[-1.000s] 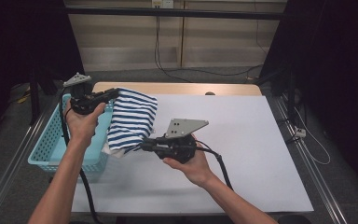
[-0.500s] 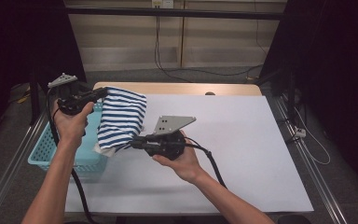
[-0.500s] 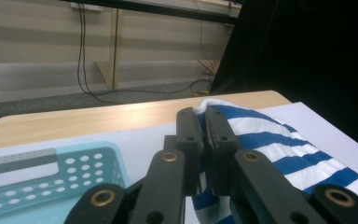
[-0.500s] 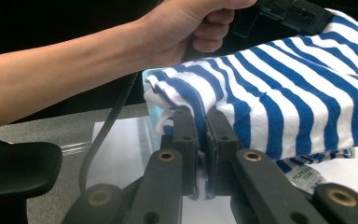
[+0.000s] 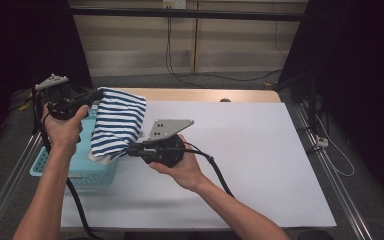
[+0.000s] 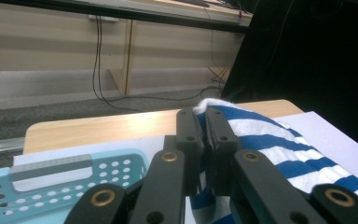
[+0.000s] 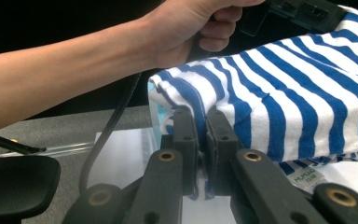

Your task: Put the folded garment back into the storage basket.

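Dark curtains close off both sides of the room, and pale wall panels with hanging cables run behind the bench (image 5: 240,150), whose top is covered by a white sheet with a strip of bare wood along the far edge. At the bench's left edge sits a light blue perforated basket (image 5: 55,167).

Over that basket's right side hangs a folded blue-and-white striped cloth (image 5: 117,122), held up off the surface between the two grippers. Its long axis runs from the far upper end, near the left hand, down toward the person and slightly to the right, so the cloth slopes; the stripes lie across that axis. Its lower edge droops onto the basket rim and the sheet just beside it.

On the upper end, the left gripper (image 6: 201,119) has its fingers (image 6: 220,140) clenched on a bunched white corner of the cloth. At the lower near end, the right gripper (image 7: 200,122) pinches a fold of the cloth between closed fingers (image 7: 185,140), pointing left from the high view. A small label (image 7: 307,177) shows under the cloth's lower edge.
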